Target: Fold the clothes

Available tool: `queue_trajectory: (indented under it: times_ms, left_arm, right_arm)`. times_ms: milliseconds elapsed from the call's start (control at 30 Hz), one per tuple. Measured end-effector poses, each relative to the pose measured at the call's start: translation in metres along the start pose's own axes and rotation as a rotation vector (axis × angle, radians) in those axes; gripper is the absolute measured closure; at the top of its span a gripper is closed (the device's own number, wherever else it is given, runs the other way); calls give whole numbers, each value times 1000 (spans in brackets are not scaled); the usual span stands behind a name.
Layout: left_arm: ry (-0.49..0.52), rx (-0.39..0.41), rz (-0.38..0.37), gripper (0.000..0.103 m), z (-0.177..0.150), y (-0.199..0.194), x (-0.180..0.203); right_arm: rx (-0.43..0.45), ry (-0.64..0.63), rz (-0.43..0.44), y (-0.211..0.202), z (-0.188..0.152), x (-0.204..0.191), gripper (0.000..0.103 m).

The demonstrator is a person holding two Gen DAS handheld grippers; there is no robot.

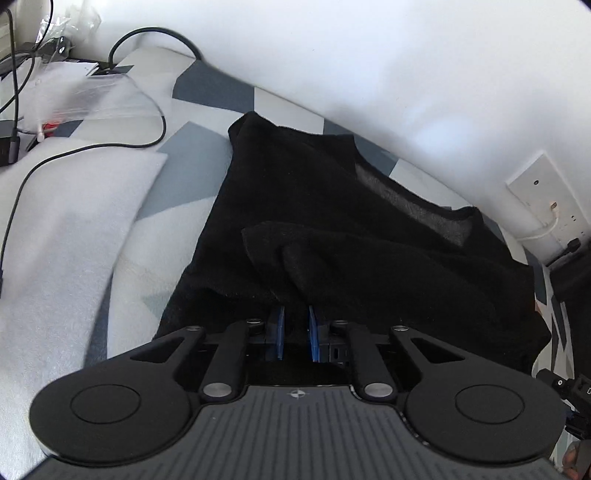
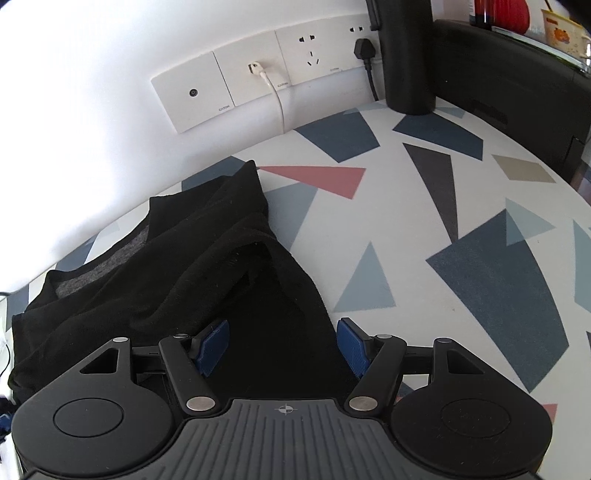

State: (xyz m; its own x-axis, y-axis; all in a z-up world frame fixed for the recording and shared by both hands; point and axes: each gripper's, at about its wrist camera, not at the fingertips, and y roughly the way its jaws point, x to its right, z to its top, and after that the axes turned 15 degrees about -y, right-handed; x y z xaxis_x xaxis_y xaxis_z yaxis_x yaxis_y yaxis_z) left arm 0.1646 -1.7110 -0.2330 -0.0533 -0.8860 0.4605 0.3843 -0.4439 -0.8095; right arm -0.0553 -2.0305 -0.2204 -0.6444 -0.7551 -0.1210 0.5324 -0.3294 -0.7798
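The small grey word "CATON" stood at the bottom edge of the white wall plates (image 2: 258, 79) in the right wrist view. It could be read on three of them, with tiny and faint letters. A yellow cup (image 2: 563, 27) at the top right showed a cartoon picture, but its words were too small to read.

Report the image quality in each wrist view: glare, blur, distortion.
Left wrist view: the wall is blown out white, the plastic bag is smeared, and the black garment shows little fold detail. Right wrist view: sharper, with fisheye bending of the socket panel and glare on the wall at left.
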Motion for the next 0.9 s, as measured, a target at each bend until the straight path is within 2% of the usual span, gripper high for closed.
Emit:
queue_trajectory:
  times_ms: [100,167,200,267,300,333,433,567,700,767,900]
  left_arm:
    - [101,64,-8,94,0,-28,10]
    - [166,139,1,94,2,-51,16]
    - [182,157,14,92,5,-57,16]
    - [184,133,51,79,11,-57,14]
    - [177,118,65,65,14,-55,11]
    - [152,95,64,60,14,-51,5]
    - [78,31,72,60,11,-40,-9]
    - [7,-2,47,60,0,-30,-17]
    - [-65,-34,21,59,-11,-20,-25]
    - [-106,-27,31,56,-11,-15,-29]
    - [-114,4,18,56,-5,-15,-27]
  right_arm:
    - [2,4,-1,-1,1,1,41]
    - [1,11,-4,0,1,3,41]
    - [1,14,-5,0,2,4,41]
    - [-5,21,-5,2,1,5,41]
    - [-9,25,-3,3,1,5,41]
    - [-14,29,-1,4,1,5,41]
    - [-19,34,17,6,1,2,41]
    - [-10,54,54,6,4,3,41]
    - [0,106,109,8,8,10,50]
    - [11,134,140,9,10,13,53]
    - [38,178,182,12,18,16,54]
